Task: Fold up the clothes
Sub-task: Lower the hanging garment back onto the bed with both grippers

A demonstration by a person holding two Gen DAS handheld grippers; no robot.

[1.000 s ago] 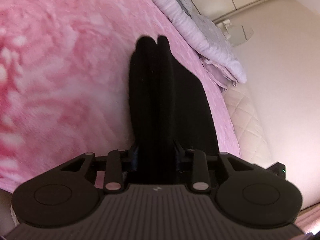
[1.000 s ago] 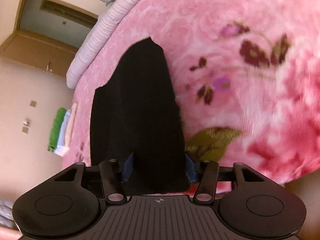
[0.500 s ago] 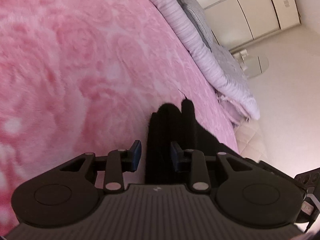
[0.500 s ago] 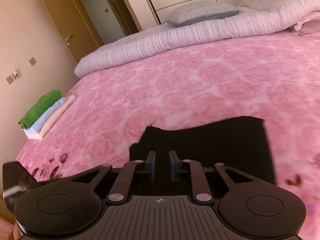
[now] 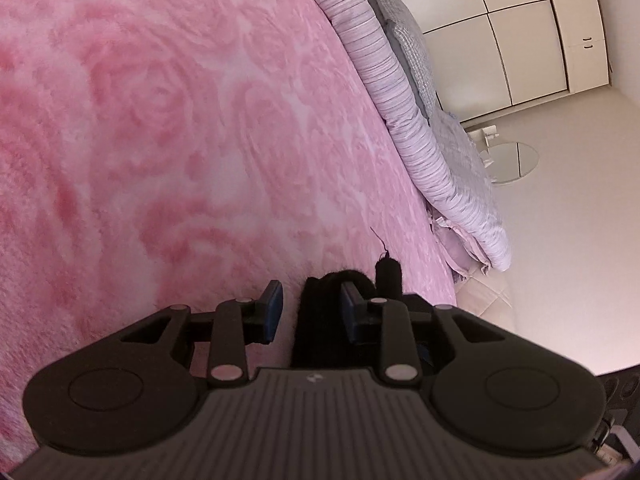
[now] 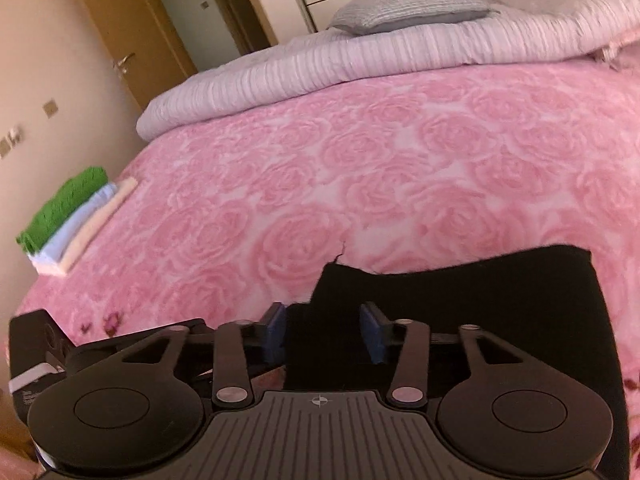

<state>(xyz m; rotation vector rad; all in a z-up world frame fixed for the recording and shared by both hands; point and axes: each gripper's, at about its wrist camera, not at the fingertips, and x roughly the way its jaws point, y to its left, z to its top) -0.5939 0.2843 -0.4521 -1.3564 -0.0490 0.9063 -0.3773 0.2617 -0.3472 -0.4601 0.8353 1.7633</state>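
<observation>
Black garment [image 6: 460, 304] lies spread flat on the pink rose blanket [image 6: 400, 160] of the bed, at the near edge, filling the right wrist view from about 4 to 6 o'clock. That placement looks deliberate: a smooth, wide surface gives room to lay one half over the other.

The right gripper [image 6: 323, 330] sits low over the cloth's near-left corner, its jaws opening; dark fabric shows between the blue pads, but they stand clear of it, so nothing is pinched. The left gripper [image 5: 309, 306] is spread partway, and a bunched ridge of the same black cloth [image 5: 320, 312] lies in the gap, against the right-hand pad while the other pad is apart from it; I judge it released rather than gripped.

Around it: a stack of folded towels [image 6: 72, 216] at 9 o'clock near the bed's edge, well apart from the garment; a striped lilac duvet [image 6: 360, 60] rolled along the head of the bed at 12 o'clock, with a grey pillow [image 6: 408, 8] on it. Nothing lies between the grippers and the cloth.
</observation>
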